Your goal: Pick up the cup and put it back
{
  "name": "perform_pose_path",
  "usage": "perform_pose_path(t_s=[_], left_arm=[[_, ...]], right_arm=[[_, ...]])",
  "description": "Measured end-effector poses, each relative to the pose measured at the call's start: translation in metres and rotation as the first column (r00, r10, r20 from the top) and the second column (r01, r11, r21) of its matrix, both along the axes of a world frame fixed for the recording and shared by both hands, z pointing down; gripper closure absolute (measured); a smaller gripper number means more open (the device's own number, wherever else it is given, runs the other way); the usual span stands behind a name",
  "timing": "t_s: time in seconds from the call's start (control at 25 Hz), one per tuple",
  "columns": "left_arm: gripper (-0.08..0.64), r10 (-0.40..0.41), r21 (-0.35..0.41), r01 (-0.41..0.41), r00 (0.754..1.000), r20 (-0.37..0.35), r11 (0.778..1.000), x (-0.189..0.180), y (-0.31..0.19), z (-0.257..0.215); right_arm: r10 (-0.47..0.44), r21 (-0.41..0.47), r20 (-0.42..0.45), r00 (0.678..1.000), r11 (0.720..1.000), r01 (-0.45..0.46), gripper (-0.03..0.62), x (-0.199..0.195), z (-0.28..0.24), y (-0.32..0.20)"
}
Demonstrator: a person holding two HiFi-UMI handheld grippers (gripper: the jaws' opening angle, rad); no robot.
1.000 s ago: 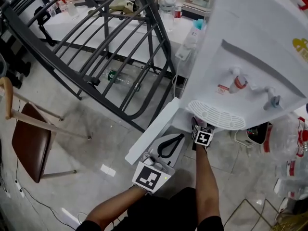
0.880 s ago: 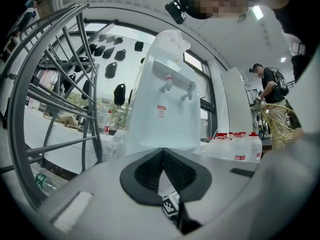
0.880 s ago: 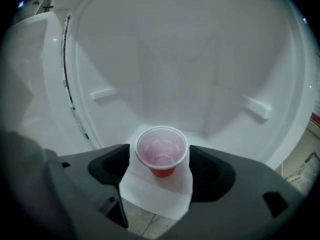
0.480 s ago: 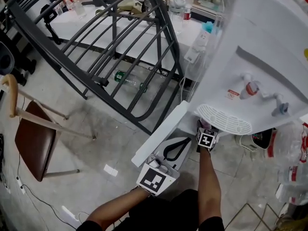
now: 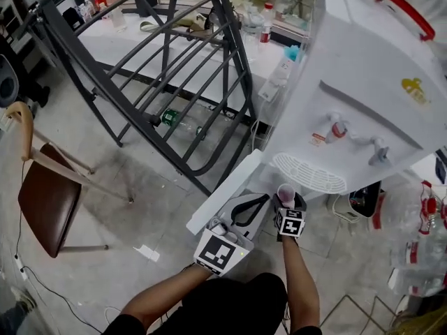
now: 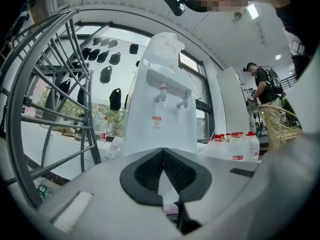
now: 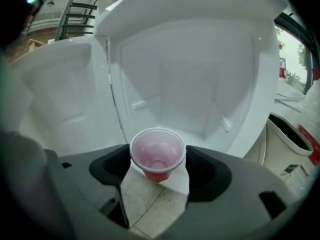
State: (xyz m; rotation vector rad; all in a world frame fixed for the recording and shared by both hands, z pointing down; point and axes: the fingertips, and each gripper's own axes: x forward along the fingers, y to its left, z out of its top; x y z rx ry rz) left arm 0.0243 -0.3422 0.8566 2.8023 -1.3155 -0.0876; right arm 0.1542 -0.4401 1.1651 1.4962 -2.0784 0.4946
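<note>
A small pink plastic cup (image 5: 286,195) sits upright between the jaws of my right gripper (image 5: 286,202), just below the drip tray (image 5: 307,173) of a white water dispenser (image 5: 363,82). In the right gripper view the cup (image 7: 157,155) is clamped at its sides by my right gripper (image 7: 157,165), in front of the dispenser's white lower compartment (image 7: 190,84). My left gripper (image 5: 249,208) is shut and empty beside the open cabinet door (image 5: 222,195). In its own view my left gripper (image 6: 162,156) points at the dispenser (image 6: 160,119).
A dark metal frame (image 5: 174,82) leans over the floor at the left, with a green bottle (image 5: 171,119) under it. A brown chair (image 5: 42,201) stands far left. Water bottles (image 5: 419,236) and a white bin (image 7: 292,134) sit right of the dispenser.
My right gripper has drawn back out from under the drip tray, and the pink cup now shows between its jaws. The left gripper has stayed by the open door.
</note>
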Motion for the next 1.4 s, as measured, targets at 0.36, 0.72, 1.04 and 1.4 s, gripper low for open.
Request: perform_pose_path(t_s=[0.36,0.72,1.04,1.4], left_arm=[[0.554,0.012,0.043,-0.012,1.000,0.008,0.999,0.002,0.015,-0.047],[0.554,0.000,0.045,0.000,1.000,0.011,0.999,0.010,0.024,-0.084],[0.554,0.017,0.054,-0.018,1.000,0.012,0.998,0.027,0.029,-0.091],[0.554,0.033,0.051,-0.034,0.999,0.014,0.998,0.035,0.029,-0.088]], right_arm=[[-0.190,-0.044,0.106,0.976,0.980,0.196,0.262,-0.009,-0.117,0.117],[-0.265,0.103,0.166,0.950,0.963,0.250,0.262,0.007,-0.276,0.149],[-0.234,0.223,0.140,0.962,0.954,0.200,0.262,0.038,-0.353,0.089],[-0.184,0.191,0.086,0.979,0.967,0.166,0.261,0.043,-0.336,0.034]])
